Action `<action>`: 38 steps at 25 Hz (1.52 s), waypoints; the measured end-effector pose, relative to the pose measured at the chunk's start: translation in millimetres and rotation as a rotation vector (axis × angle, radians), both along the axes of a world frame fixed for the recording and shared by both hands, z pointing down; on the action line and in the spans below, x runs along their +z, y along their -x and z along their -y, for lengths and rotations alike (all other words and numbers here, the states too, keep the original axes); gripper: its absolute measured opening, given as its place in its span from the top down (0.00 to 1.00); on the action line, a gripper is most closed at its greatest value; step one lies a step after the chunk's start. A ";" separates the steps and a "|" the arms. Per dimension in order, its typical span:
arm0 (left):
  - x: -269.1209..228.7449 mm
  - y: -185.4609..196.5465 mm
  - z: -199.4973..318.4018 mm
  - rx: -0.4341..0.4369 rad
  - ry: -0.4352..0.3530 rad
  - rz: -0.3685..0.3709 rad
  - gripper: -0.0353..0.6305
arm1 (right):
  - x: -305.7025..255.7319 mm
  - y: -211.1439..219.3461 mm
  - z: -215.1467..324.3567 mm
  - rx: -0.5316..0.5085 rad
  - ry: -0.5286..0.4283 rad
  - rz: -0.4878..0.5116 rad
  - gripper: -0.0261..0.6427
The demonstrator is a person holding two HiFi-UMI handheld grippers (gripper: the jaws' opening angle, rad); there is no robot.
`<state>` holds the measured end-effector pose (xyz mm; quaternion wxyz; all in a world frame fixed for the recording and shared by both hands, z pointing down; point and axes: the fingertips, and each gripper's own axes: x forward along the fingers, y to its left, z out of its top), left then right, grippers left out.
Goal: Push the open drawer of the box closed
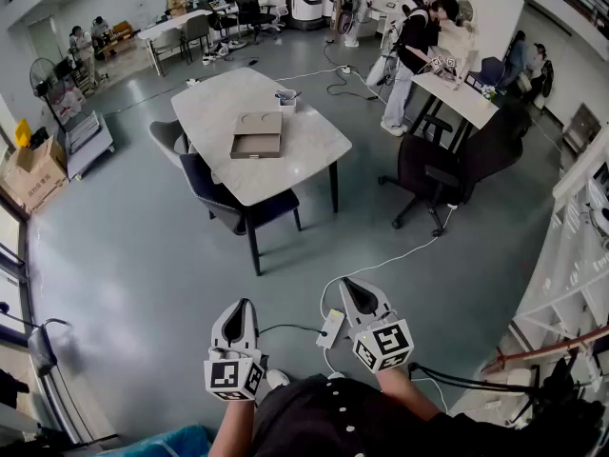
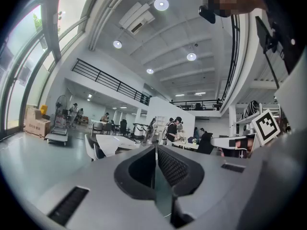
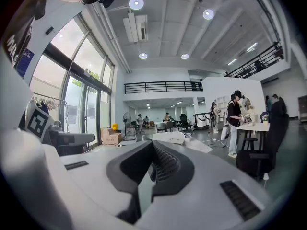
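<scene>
Left gripper (image 2: pixel 156 150), right gripper (image 3: pixel 152 145): matt grey plastic shells; pads (image 2: pixel 171 166) black, ribbed (rubbery look). Far ahead of jaws: box (image 1: pixel 257 135) matt brown cardboard, table (image 1: pixel 314 146) smooth pale stone-look top. Floor (image 1: pixel 143 246) smooth grey, slight sheen.

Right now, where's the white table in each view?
Head view: white table upper centre, left of the standing person.
Left gripper view: left of centre, small.
Right gripper view: right of centre.
Shared landmark: the standing person in a dark top, right of the table everywhere.
</scene>
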<state>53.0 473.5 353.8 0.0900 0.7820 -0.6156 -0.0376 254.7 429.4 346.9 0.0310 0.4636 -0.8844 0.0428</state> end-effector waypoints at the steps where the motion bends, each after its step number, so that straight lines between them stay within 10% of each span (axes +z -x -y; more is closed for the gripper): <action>1: -1.0 1.6 -1.3 -0.002 0.000 -0.001 0.91 | 0.6 2.3 -1.2 -0.004 0.000 0.001 0.97; 38: -0.5 70.0 -32.2 0.075 -0.050 -0.017 0.91 | 11.4 81.0 -19.4 0.061 0.015 0.002 0.97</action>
